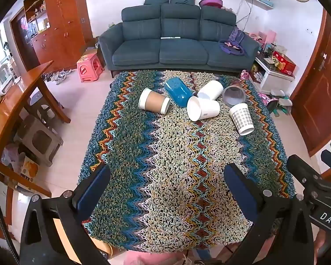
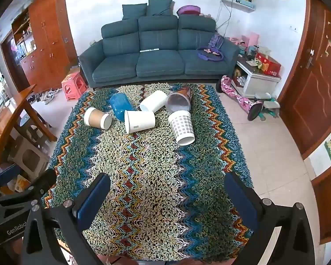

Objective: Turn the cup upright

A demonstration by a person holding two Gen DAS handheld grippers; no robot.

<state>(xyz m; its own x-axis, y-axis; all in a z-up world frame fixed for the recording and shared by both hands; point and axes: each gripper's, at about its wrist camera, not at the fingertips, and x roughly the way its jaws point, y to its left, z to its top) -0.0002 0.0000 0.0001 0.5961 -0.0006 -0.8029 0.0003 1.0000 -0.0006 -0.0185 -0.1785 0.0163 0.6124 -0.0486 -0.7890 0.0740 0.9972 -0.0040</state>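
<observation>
Several cups lie on their sides at the far end of a table covered by a zigzag woven cloth point(image 1: 165, 165): a brown paper cup point(image 1: 154, 103) point(image 2: 97, 118), a blue cup point(image 1: 178, 91) point(image 2: 120, 106), two white cups point(image 1: 203, 108) point(image 1: 210, 90) point(image 2: 139, 121) point(image 2: 153, 101), a clear cup point(image 1: 234, 95) point(image 2: 179, 102) and a checked cup point(image 1: 241, 119) point(image 2: 183, 127). My left gripper point(image 1: 167, 178) is open and empty over the near part of the cloth. My right gripper point(image 2: 167, 187) is open and empty, also well short of the cups.
A teal sofa point(image 1: 178, 37) stands behind the table. A wooden table point(image 1: 17, 101) and grey stool point(image 1: 38, 137) are at the left. A pink stool point(image 1: 89, 66), a white side cabinet point(image 1: 273, 75) and a wooden door point(image 1: 320, 92) are around the room.
</observation>
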